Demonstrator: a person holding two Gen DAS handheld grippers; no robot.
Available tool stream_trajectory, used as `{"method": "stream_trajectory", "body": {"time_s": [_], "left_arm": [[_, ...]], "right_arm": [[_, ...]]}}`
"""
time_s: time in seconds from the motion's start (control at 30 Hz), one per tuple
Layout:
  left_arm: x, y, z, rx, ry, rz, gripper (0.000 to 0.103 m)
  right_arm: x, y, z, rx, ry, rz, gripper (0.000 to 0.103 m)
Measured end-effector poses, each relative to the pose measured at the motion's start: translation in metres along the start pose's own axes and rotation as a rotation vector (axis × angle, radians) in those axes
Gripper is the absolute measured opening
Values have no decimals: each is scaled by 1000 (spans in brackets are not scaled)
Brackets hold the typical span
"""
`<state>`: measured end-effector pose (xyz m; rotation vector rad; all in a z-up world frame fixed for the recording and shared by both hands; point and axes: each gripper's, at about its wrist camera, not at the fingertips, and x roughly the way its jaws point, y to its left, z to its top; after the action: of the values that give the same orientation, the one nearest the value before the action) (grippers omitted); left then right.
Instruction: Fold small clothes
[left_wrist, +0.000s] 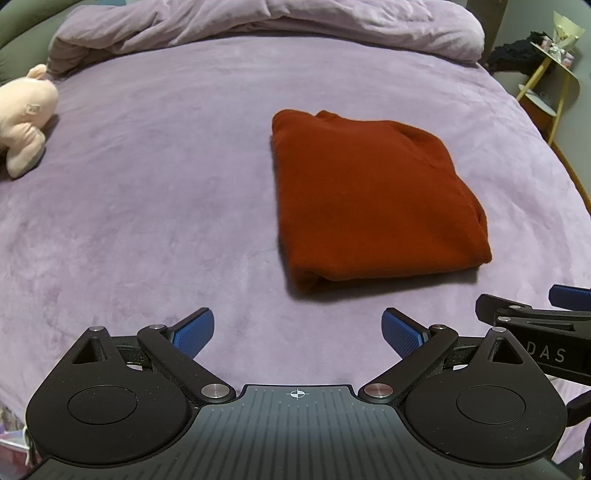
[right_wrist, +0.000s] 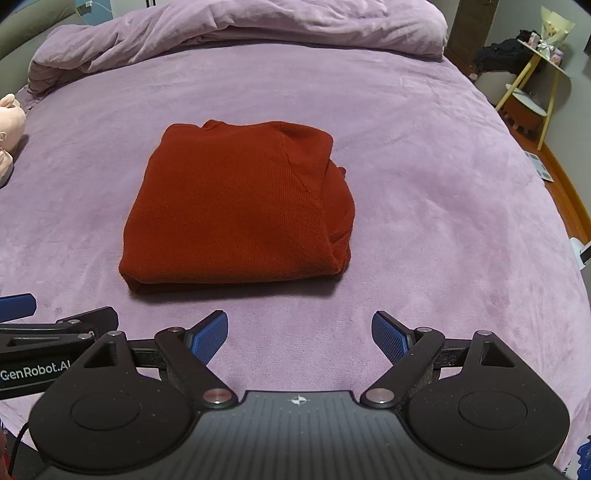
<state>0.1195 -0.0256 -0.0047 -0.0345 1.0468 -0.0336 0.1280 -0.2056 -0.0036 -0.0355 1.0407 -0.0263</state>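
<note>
A rust-red garment (left_wrist: 373, 199) lies folded into a compact rectangle on the purple bed cover (left_wrist: 147, 206); it also shows in the right wrist view (right_wrist: 236, 206). My left gripper (left_wrist: 298, 332) is open and empty, hovering just short of the garment's near edge and to its left. My right gripper (right_wrist: 300, 334) is open and empty, just short of the garment's near edge and to its right. Each gripper shows at the side of the other's view, the right one (left_wrist: 535, 317) and the left one (right_wrist: 55, 325). Neither touches the cloth.
A rumpled purple duvet (left_wrist: 266, 33) is piled along the bed's far side. A pink plush toy (left_wrist: 26, 114) lies at the far left. A yellow-legged side table (right_wrist: 535, 85) with small items stands beyond the bed's right edge, on a wooden floor (right_wrist: 565, 188).
</note>
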Motion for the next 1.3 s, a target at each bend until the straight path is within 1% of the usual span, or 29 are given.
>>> {"method": "stream_trajectory", "body": {"time_s": [0.4,1.3], "left_arm": [[-2,-1,2,-1,-2,-6,100],[-2,-3,5,8,-6,5,100]], "right_arm": [[-2,-1,2,0,0,3,86],[1,-9,4,6,4,4,86]]}}
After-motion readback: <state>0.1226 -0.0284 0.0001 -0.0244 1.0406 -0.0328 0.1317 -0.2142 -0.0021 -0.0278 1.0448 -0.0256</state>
